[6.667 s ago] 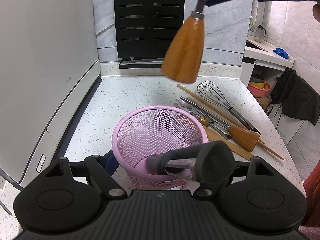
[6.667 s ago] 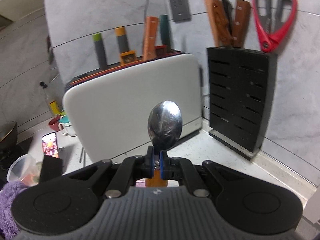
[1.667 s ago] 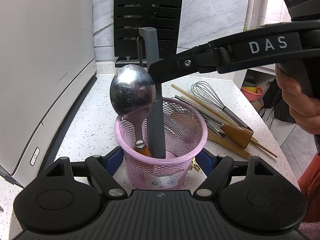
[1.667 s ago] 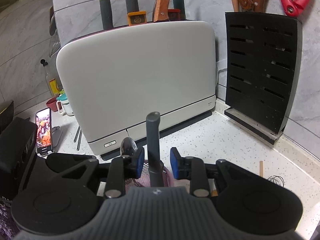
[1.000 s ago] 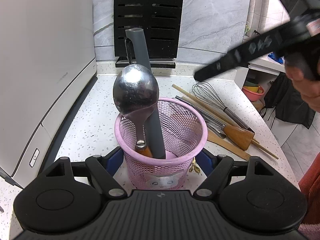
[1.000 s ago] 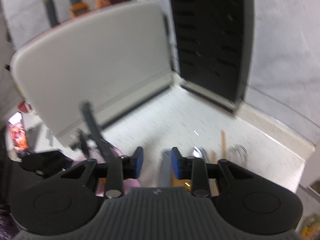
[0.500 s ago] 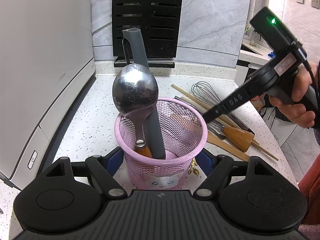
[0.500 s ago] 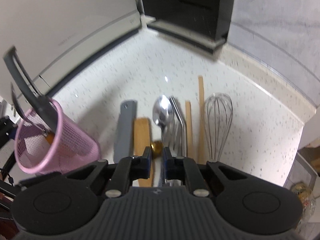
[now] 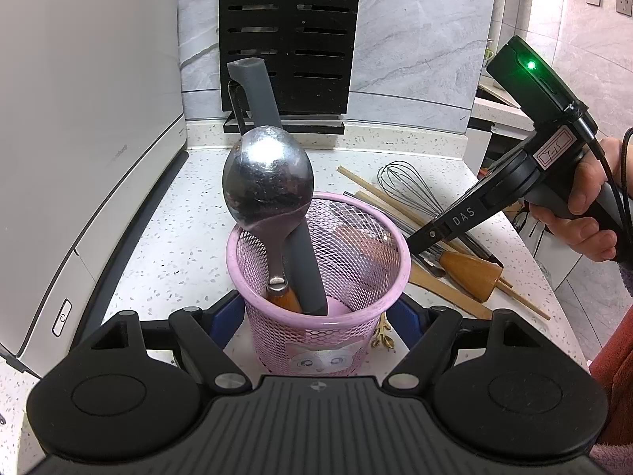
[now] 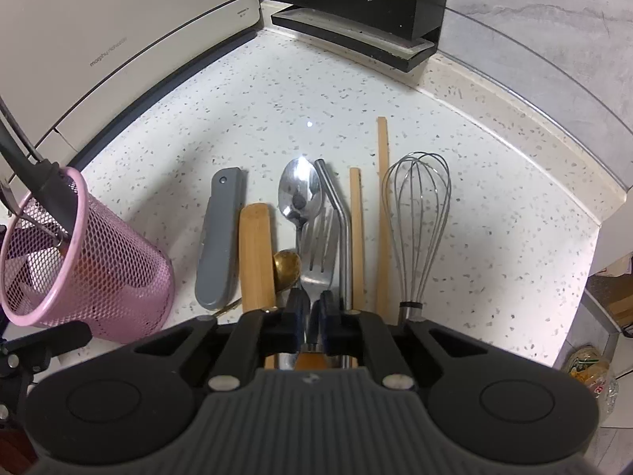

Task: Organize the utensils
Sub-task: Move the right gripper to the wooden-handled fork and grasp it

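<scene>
Since approx. 1 s ago the right gripper (image 10: 312, 308) has been lowered onto the utensil row w/ pads clamped on the fork (image 10: 318, 253) neck. The pink mesh basket (image 9: 316, 316) is bracketed by the left gripper (image 9: 316, 316), pads against its sides; spoon (image 9: 268, 186) & grey peeler (image 9: 277, 182) are stood inside.
</scene>
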Available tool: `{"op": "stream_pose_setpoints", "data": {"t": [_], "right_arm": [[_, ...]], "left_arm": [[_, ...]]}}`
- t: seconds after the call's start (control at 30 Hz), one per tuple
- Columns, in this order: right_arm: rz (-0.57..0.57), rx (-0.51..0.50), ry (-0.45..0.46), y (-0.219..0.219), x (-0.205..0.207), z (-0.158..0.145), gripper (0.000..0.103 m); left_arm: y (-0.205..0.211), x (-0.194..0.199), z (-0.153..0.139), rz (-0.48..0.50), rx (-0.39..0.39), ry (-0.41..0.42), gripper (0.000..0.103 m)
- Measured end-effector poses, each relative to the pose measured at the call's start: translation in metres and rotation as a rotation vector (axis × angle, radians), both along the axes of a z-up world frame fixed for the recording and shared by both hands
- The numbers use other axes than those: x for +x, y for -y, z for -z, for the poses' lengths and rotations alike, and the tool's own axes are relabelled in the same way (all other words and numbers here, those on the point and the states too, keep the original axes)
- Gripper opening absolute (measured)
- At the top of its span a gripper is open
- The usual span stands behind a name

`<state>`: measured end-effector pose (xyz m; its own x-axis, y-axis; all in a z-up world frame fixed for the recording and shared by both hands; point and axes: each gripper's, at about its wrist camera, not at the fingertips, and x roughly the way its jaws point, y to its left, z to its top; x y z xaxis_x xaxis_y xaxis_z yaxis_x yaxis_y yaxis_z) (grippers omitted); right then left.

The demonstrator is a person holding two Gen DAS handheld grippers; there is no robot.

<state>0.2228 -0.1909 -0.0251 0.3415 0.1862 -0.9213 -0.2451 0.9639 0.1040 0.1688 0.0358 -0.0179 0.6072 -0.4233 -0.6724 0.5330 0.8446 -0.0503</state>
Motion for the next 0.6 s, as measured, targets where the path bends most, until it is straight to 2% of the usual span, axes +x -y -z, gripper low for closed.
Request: {"op": "stream_pose_setpoints", "data": {"t": [0.27, 0.6], "right_arm": [[0.001, 0.024, 0.018, 0.006, -0.002, -0.004, 0.001], [-0.002, 0.115, 0.120, 0.012, -0.020, -0.038, 0.000]], "left_arm": [[0.000, 0.000, 0.000, 0.000, 0.000, 0.000, 0.091], [0.000, 0.000, 0.000, 0.000, 0.000, 0.000, 0.091]]}}
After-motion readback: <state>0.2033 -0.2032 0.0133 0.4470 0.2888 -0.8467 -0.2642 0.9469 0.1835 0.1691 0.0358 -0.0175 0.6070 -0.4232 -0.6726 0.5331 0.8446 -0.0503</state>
